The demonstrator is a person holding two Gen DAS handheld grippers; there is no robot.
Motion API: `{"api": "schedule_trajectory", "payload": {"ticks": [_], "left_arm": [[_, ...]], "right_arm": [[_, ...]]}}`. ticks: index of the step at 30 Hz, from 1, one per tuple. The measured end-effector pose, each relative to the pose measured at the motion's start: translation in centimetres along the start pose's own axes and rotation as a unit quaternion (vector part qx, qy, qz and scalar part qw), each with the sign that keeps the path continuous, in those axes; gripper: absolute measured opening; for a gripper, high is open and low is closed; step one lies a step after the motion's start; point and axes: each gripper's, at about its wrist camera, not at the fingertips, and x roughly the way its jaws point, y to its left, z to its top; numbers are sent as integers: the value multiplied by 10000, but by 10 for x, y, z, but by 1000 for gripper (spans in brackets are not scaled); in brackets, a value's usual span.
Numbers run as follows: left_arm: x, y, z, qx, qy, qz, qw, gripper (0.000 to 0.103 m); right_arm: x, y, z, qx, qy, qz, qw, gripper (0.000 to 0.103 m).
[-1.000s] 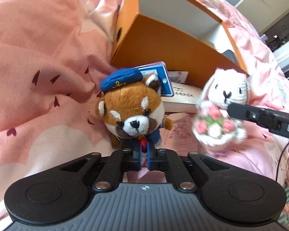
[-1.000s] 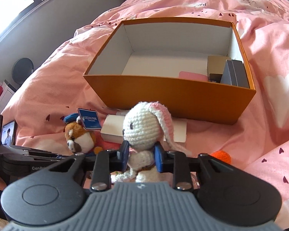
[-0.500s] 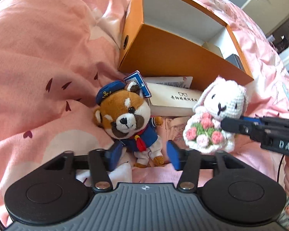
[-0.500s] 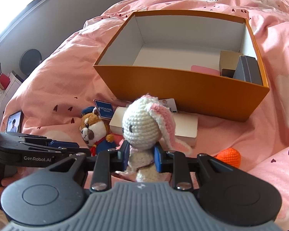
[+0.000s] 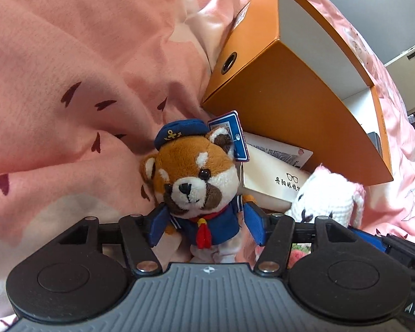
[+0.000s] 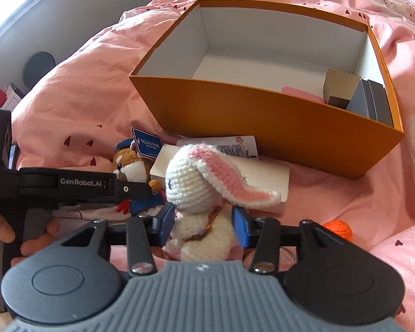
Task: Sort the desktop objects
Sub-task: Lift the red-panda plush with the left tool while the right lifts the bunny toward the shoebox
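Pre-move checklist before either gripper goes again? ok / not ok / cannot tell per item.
1. Left gripper off the red panda plush: ok, jaws have just been opening, pads stand clear of its sides with the plush between them.
2. Right gripper off the crochet bunny: ok, jaws have just been opening, gaps on both sides.
3. Both toys resting on the pink bedding, outside the orange box: ok.
4. Room left in the box: ok, left part bare.
5. Grippers clear of each other: not ok, very close.
6. Toys stable once left alone: cannot tell.
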Motion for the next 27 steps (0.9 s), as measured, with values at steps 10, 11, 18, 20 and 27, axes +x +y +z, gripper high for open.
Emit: {"api": "schedule_trajectory", "payload": {"ticks": [10,11,18,20,27], "left_arm": [[22,7,-4,-127,97,8,9999,74],[22,7,-5,-123,88,0,9999,74],[19,6,-7,-63,55,37,10000,71],[18,6,-8,-61,49,40,10000,69],[6,4,-12,160,80,4,9998,62]], "right_arm": [[16,19,-4,-488,47,-315,9983,66],[16,21,-4,-565,65,-360,9977,66],[20,17,-13,-686,240,-417,9965,79],[28,11,-13,-497,318,-232,9980,80],[28,11,-10,-275,194,44,9994,62]]}}
